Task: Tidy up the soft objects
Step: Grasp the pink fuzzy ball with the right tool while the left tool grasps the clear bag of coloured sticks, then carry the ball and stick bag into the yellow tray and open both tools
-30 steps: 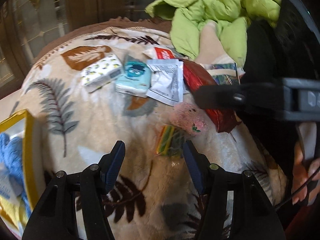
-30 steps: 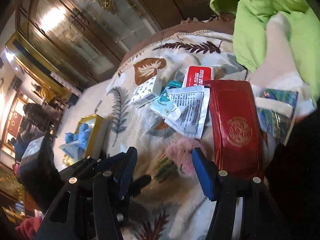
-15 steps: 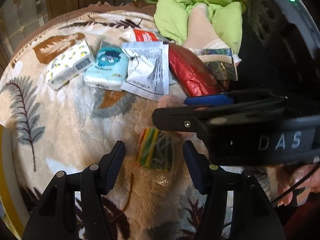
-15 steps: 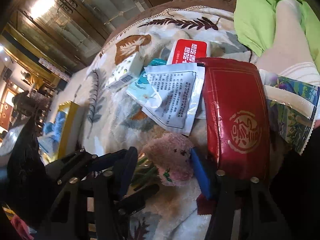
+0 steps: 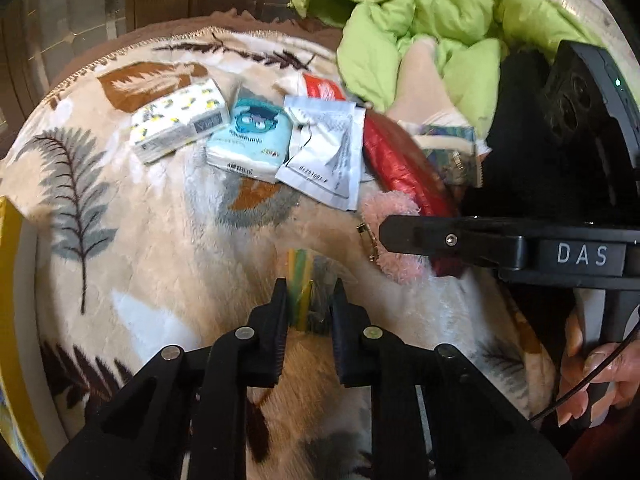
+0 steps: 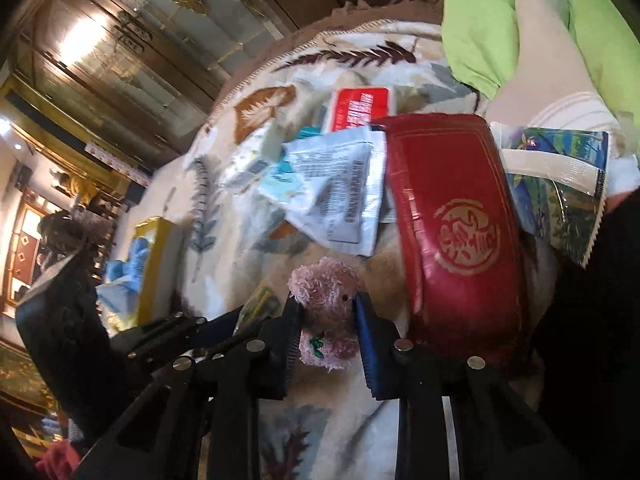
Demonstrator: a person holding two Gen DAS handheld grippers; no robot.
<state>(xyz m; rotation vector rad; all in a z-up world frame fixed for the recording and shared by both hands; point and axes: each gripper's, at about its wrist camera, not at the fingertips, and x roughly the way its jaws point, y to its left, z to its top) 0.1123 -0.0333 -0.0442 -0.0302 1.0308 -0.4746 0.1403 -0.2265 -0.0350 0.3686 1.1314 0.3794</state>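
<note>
Plush leaf-print blanket (image 5: 168, 248) carries everything. Left gripper (image 5: 310, 304) pinches the striped packet (image 5: 306, 280), near centre. Right gripper (image 6: 326, 316) squeezes the pink plush toy (image 6: 326, 292) beside the red pouch (image 6: 452, 216). Both clamped, presumably for lifting toward sorting.

Left tool (image 5: 310, 304): black linkage arms, silver rivets, ribbed black pads. Right tool (image 6: 326, 312): same build, blue pad (image 6: 366, 344), white "DAS" lettering, thin black cable.
</note>
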